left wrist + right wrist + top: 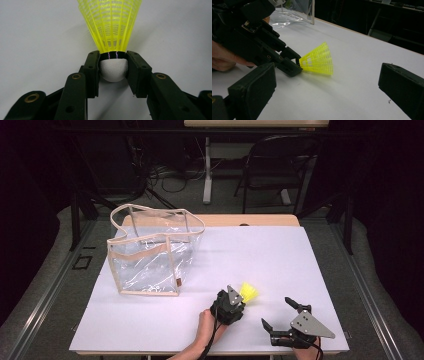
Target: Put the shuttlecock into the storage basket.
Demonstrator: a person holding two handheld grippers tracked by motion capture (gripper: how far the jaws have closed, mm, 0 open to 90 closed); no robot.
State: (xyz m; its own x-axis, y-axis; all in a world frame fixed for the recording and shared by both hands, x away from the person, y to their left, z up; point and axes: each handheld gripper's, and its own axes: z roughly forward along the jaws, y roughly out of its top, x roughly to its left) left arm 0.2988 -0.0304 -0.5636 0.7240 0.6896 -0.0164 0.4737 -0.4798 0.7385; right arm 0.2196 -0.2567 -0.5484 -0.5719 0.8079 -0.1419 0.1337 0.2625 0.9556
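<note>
My left claw point(113, 68) is clamped on the shuttlecock point(113, 37) by its white cork, low at the table's near edge, the bag point(150, 252) at ten o'clock, my right claw point(280, 317) wide open and empty; that rounded cork could squirt free.
</note>
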